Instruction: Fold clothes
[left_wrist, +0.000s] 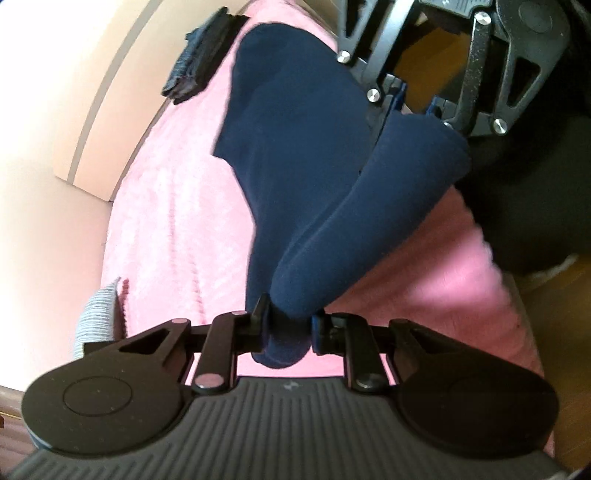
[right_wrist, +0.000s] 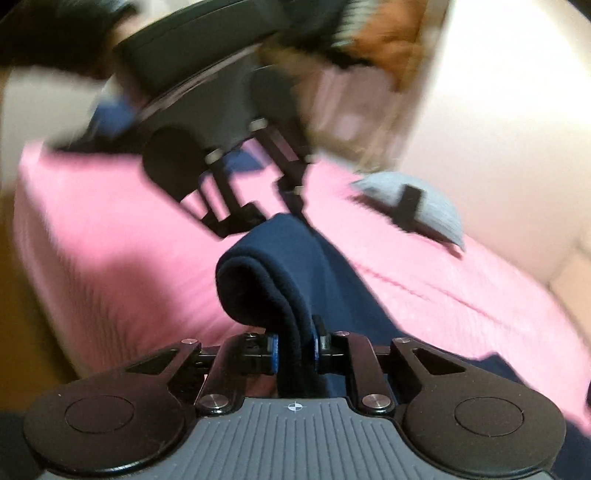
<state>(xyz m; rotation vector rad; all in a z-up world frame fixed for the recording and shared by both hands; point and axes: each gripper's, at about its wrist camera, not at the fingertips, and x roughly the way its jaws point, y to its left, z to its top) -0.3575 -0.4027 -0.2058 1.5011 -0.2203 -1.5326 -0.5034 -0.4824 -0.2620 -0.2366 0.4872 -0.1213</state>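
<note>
Pinching a bunched edge of the navy garment (left_wrist: 306, 206), the left gripper (left_wrist: 287, 328) has its two fingers drawn narrow, with a fold of cloth squeezed between the pads and a small tail hanging below them. The right gripper (right_wrist: 294, 349) is likewise closed narrow on a thick, rolled edge of the same garment, which curls up and over to one side above its fingers. In the left wrist view the right gripper appears beyond the garment, so the cloth spans between the two tools, lifted clear of the pink blanket (left_wrist: 173, 221) along its near part while its far part lies on the blanket. The right wrist view is smeared by motion. Judged from this, a fold is being carried: it would go well if both grips stayed level with each other, the span were kept taut enough to avoid sagging, and the held edge were laid squarely onto the part resting on the blanket. The garment is soft, matte, dark blue, with a stitched hem. A folded dark stack (left_wrist: 201, 59) lies on the blanket beyond the garment; a grey knit item (right_wrist: 413, 206) rests on the blanket beside it.
</note>
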